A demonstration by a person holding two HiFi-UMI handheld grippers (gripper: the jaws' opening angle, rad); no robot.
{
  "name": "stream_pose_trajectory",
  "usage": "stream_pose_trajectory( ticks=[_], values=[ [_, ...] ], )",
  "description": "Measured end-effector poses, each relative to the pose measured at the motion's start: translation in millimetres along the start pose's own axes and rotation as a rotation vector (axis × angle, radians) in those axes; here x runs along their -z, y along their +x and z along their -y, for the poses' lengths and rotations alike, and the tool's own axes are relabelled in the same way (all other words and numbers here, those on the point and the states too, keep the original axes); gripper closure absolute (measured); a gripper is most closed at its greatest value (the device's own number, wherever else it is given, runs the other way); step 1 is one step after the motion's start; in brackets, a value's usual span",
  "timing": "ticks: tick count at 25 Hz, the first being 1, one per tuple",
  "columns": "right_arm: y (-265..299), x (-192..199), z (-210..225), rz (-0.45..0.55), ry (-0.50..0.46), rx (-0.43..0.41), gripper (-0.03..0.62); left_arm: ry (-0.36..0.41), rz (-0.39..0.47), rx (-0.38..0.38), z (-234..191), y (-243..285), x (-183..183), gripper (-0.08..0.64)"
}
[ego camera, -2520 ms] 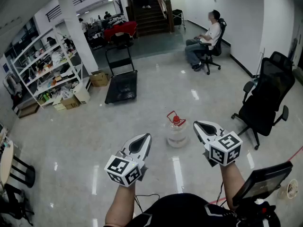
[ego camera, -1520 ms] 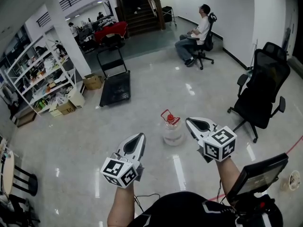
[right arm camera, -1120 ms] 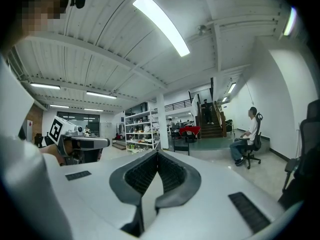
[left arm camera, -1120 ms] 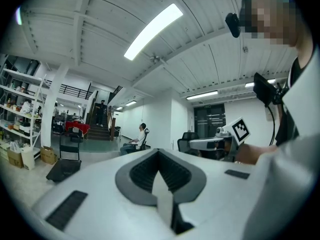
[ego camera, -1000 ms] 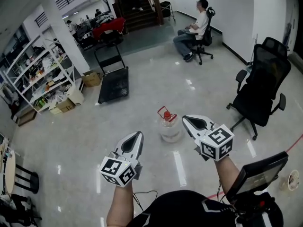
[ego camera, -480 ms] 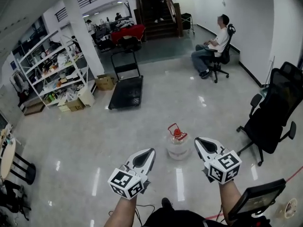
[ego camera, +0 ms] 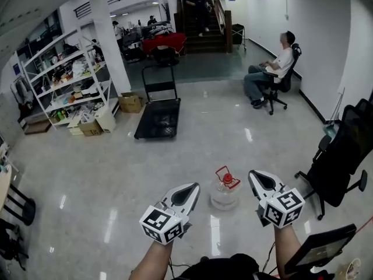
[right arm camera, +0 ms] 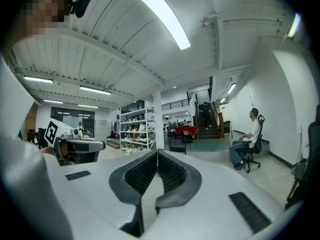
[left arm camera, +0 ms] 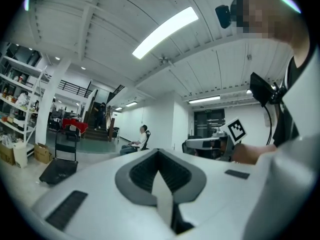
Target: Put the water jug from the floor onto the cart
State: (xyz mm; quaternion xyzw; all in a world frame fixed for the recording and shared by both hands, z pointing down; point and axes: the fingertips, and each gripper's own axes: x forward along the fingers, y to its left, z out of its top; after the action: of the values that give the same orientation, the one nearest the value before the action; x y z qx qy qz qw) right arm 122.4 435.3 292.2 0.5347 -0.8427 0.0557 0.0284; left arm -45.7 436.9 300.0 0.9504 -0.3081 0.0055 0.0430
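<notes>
Left claw point(ego camera: 194, 186) and right claw point(ego camera: 254, 174) both pinched together, empty; water jug point(ego camera: 225, 190) on floor point(ego camera: 116, 174) between them, touching neither.

No legible text, nos. or brands in any view.
Only b/w square code patterns, no letters: on left marker cube point(ego camera: 164, 224) of left gripper point(ego camera: 187, 192) & right marker cube point(ego camera: 284, 207) of right gripper point(ego camera: 261, 179), head view.

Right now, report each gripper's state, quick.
Left gripper: shut, holding nothing.
Right gripper: shut, holding nothing.
</notes>
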Motion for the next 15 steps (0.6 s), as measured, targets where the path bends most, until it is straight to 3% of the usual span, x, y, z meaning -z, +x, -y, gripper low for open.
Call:
stream_pose_trajectory(
  ticks=[8, 15],
  values=[
    [58.5, 10.4, 23.2, -0.012, -0.024, 0.009, 0.589, -0.007, -0.002, 0.017, -54.9, 33.6, 15.0, 0.568],
    [123.8, 17.0, 109.6, -0.016, 0.006, 0.002, 0.589, -0.008, -0.029, 0.020, -102.6, 129.1, 16.7, 0.568]
  ],
)
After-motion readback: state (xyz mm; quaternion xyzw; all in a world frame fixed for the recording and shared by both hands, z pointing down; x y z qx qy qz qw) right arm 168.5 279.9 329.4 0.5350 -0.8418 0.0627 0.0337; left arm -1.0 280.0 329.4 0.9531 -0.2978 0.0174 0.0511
